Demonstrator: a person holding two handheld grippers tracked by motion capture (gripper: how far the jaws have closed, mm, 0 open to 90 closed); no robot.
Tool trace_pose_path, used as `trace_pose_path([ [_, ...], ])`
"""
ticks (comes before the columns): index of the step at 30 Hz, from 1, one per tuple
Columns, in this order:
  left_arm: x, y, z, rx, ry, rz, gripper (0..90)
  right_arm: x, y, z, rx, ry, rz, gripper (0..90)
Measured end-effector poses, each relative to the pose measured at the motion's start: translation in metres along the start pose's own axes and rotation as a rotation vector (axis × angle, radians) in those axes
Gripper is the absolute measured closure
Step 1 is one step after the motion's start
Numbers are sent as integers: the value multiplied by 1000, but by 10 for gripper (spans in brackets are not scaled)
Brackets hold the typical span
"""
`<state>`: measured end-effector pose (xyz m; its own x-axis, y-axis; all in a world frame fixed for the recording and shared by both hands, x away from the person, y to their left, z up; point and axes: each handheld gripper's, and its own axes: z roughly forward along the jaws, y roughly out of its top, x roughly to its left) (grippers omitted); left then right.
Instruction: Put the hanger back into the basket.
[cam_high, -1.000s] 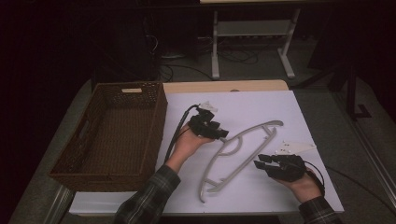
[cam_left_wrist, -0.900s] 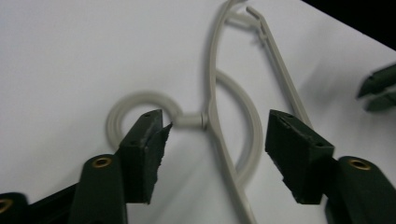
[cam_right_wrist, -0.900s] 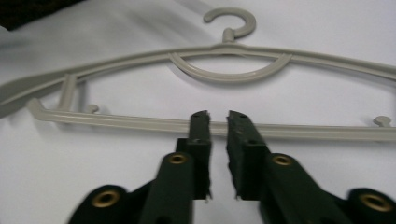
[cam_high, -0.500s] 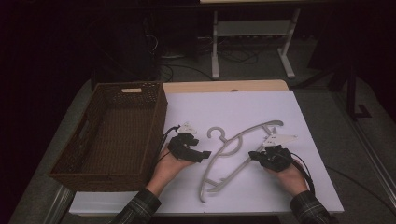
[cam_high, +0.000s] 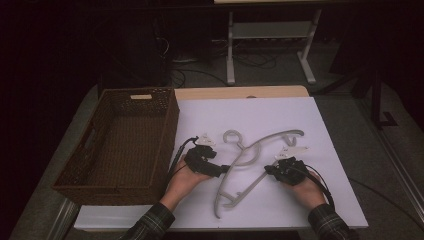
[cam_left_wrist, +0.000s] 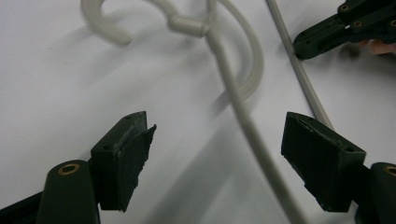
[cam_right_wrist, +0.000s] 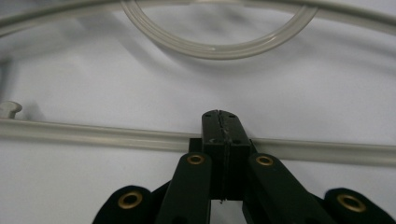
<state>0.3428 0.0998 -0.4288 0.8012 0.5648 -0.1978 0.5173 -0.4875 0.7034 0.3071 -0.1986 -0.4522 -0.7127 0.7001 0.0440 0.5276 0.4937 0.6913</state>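
**Hanger pickup: grip half made**

Counter (cam_high: 330, 150), white sheet. Basket (cam_high: 125, 145) left of hanger, empty. Hanger (cam_high: 250, 160) flat, mid-sheet. Left gripper (cam_left_wrist: 219, 154) at hanger's left arm, jaws just been opening, now spread, arm between them, unpinched. Right gripper (cam_right_wrist: 223, 135) pressed together on hanger's lower bar. Step: securing hold. Next, likely: left closes, both lift level.
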Motion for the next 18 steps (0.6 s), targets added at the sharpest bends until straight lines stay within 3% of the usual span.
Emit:
trace_pose_path([
  [8,-5,5,20,35,-36,23,287,1,0,0,-3,-5,5,898],
  [18,-6,6,38,57,-127,-6,494,1,-1,0,-7,-5,4,899],
])
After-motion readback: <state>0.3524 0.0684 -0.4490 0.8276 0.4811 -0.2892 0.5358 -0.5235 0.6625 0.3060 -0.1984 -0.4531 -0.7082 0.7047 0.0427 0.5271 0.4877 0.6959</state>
